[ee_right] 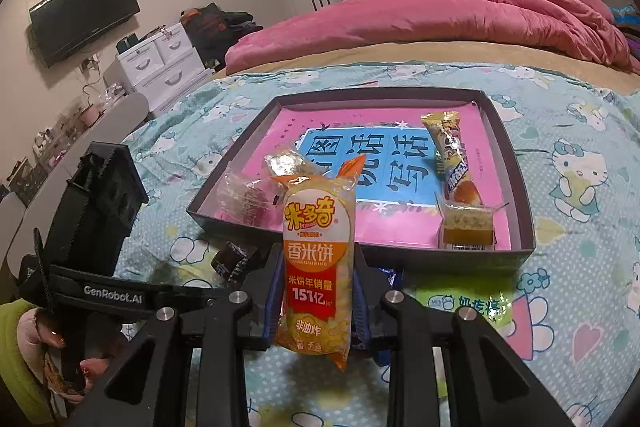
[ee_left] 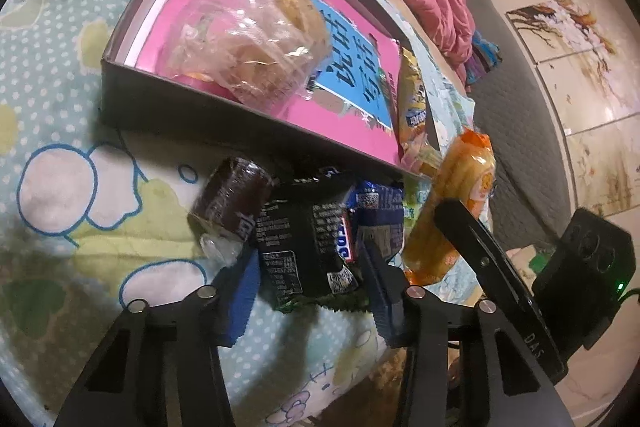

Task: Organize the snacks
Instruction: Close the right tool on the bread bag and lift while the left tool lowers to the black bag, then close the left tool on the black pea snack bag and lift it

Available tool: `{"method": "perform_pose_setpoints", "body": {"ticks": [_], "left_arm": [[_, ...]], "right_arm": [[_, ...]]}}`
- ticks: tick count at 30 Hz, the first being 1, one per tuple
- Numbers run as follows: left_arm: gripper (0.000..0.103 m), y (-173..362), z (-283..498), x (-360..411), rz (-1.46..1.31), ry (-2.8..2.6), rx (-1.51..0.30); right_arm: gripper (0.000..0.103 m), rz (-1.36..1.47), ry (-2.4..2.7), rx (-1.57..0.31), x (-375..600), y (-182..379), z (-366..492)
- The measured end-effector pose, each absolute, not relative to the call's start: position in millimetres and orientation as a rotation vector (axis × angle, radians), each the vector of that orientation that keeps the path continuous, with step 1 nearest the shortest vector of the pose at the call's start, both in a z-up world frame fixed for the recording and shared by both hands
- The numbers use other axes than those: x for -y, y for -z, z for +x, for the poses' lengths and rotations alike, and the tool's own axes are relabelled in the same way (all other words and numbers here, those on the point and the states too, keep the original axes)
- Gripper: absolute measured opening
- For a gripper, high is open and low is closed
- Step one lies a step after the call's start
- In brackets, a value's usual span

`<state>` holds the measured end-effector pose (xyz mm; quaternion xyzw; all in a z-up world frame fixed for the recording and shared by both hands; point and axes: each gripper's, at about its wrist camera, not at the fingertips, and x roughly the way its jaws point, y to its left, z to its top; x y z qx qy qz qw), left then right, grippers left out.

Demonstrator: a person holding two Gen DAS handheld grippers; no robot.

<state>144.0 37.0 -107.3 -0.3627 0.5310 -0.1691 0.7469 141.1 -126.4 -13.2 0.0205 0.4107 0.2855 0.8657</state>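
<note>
1. Left wrist view: the left gripper [ee_left: 310, 293] pointed down at a small heap of snacks on the bedspread [ee_left: 60, 99], just short of the near wall of the dark tray [ee_left: 160, 103].
2. A black wrapper [ee_left: 304, 247] lay directly between the blue-padded fingers [ee_left: 242, 301]. Its long axis ran roughly along the fingers, toward the tray. The pads looked to be at or against its edges; a firm clamp could not be confirmed, so the fingers read as part-way apart with the wrapper between them.
3. A dark brown wrapped cake [ee_left: 232, 199] sat just left of that wrapper, and a blue packet [ee_left: 380, 215] just right.
4. A clear-bagged pastry [ee_left: 256, 47] already rested in the tray on the pink sheet.
5. Right wrist view: the right gripper [ee_right: 316, 291] was clamped on an orange rice-cracker pack [ee_right: 318, 259], held upright, its long axis in line with the fingers.
6. The tray [ee_right: 520, 187] lay straight ahead, beyond the pack; a yellow bar [ee_right: 452, 155] and a small cake square [ee_right: 468, 227] were at its right side.
7. Judgement: the right hand was nearer to placing; the open centre of the tray lay dead ahead of its load.
</note>
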Motion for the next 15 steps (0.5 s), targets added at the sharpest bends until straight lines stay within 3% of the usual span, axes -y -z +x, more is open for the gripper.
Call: {"method": "perform_pose_setpoints", "body": {"ticks": [7,15], "left_arm": [[0.035,105,141,-40,-0.812,0.380,-1.154],[0.034,87,127,-28,-0.737,0.428,-1.131]], "right_arm": [[0.030,0.045,-0.580,-0.841,130,9,139],[0.030,0.058,-0.565,-0.828,136,4,138]]}}
